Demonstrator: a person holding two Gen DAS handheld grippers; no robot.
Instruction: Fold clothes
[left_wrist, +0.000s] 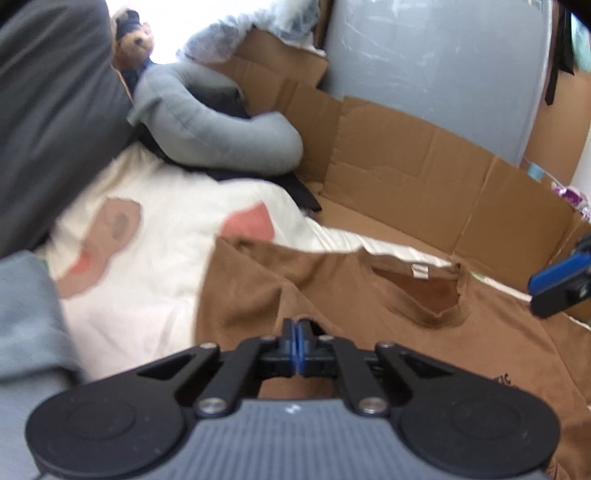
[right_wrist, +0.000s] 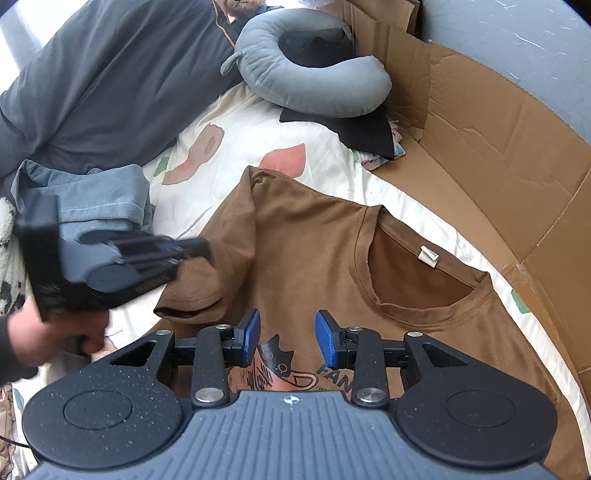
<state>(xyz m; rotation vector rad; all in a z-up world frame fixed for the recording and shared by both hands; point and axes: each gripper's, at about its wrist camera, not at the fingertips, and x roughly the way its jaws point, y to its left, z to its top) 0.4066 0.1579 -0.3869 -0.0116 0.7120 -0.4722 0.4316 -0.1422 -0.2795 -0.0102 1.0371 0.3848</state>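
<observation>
Folding barely begun: left claw (left_wrist: 296, 338) pinches the shirt (right_wrist: 314, 236) sleeve; right claw (right_wrist: 287, 341) hovers open, empty.

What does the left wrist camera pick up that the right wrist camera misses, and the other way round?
Only the left wrist view shows the left gripper from behind, jaws shut on a fold of the brown shirt. Only the right wrist view shows a hand holding that gripper, the shirt's printed cartoon, and folded grey-blue clothes. Both show the shirt's collar, the neck pillow, the cardboard and the patterned sheet.
</observation>
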